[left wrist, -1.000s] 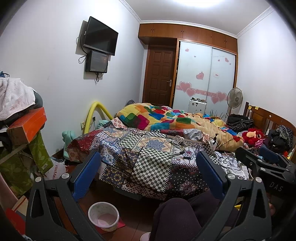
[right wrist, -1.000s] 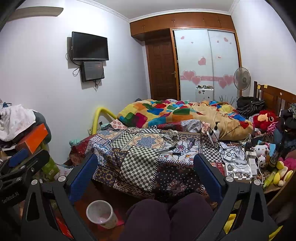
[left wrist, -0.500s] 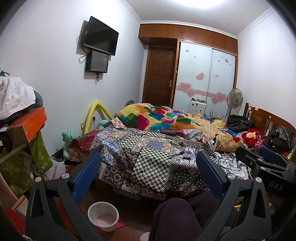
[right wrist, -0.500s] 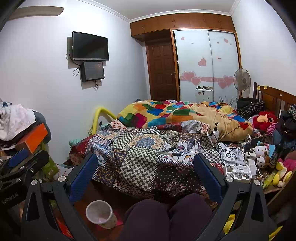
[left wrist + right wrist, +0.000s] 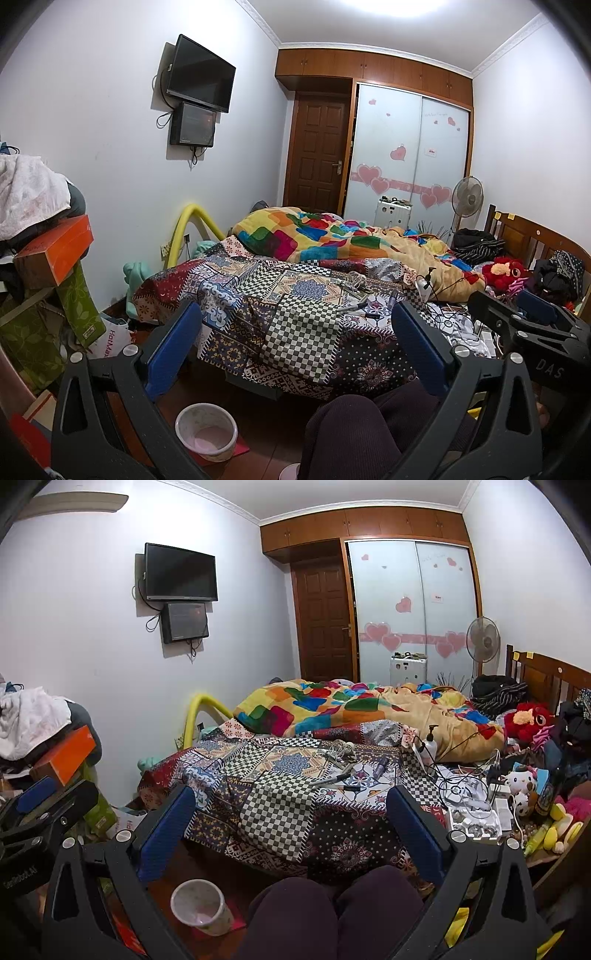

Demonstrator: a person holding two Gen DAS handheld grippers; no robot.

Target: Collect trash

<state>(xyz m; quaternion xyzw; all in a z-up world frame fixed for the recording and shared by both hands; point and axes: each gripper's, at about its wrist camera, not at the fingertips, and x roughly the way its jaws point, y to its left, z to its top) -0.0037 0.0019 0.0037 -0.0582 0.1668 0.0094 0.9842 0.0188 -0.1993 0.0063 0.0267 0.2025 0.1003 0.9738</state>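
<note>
I hold two grippers, left gripper (image 5: 295, 347) and right gripper (image 5: 291, 823), both spread apart, empty. One bin (image 5: 199, 904) stands on the floor; two markers (image 5: 334, 780) lie on the bed (image 5: 295, 775).

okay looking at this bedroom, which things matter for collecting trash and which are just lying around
For the job: left gripper and right gripper, both open and empty; small white bin on the floor.

Lying about: pens on the patchwork bedspread, red plush toy, fan.

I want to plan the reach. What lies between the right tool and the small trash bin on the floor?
In the right wrist view, the bin stands just below the open right tool; only bare floor lies between.
</note>
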